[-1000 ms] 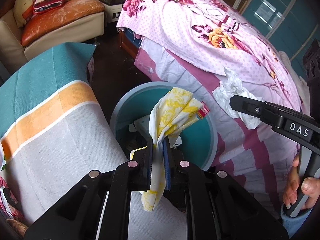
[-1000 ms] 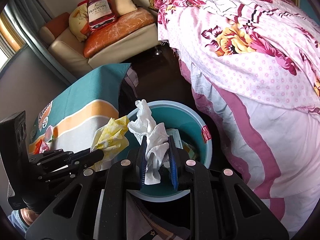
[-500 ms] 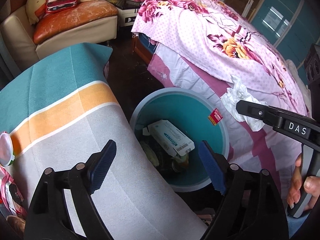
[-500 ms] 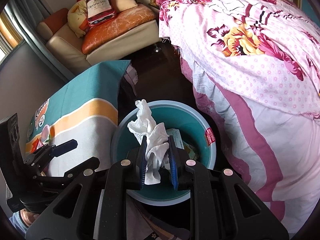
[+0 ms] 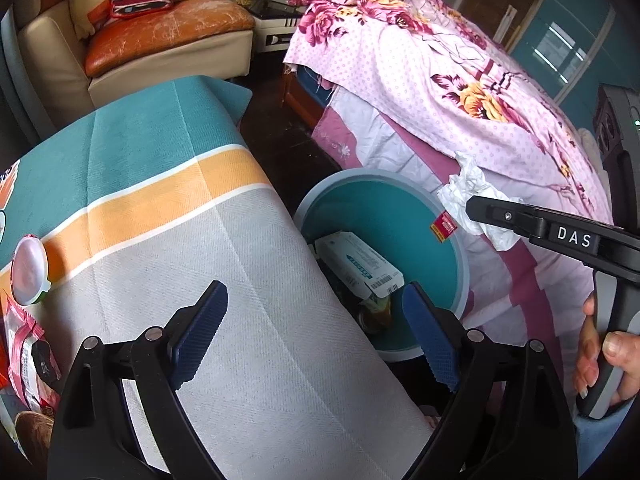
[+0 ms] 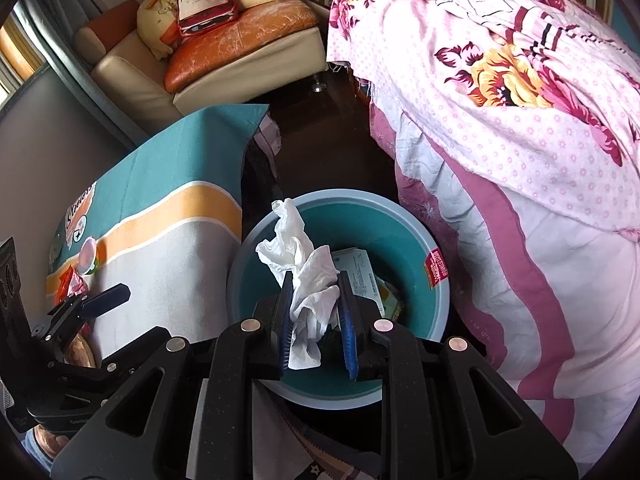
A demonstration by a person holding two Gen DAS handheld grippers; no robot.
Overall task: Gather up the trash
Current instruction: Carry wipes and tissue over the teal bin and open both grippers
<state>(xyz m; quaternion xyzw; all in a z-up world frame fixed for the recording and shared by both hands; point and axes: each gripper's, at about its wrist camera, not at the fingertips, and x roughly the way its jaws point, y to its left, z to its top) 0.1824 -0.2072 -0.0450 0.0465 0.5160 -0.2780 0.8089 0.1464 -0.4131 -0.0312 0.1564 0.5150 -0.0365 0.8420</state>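
Over bin: left tongs (image 5: 316, 316) now gape empty; yellow wrapper gone, presumably into round teal plastic bin (image 5: 384, 200).
Right tongs (image 6: 316, 320): clamp crumpled white tissue (image 6: 304, 272) above bin, unreleased.
Meaning: one piece binned, tissue next.

I see a dark wood floor (image 6: 328, 136) between a bed under a pink floral quilt (image 6: 520, 92) and a cream sofa (image 6: 224, 64) with orange cushions. Daylight comes from a window (image 6: 16, 52) at far left; teal panels (image 5: 576, 28) stand behind the bed.
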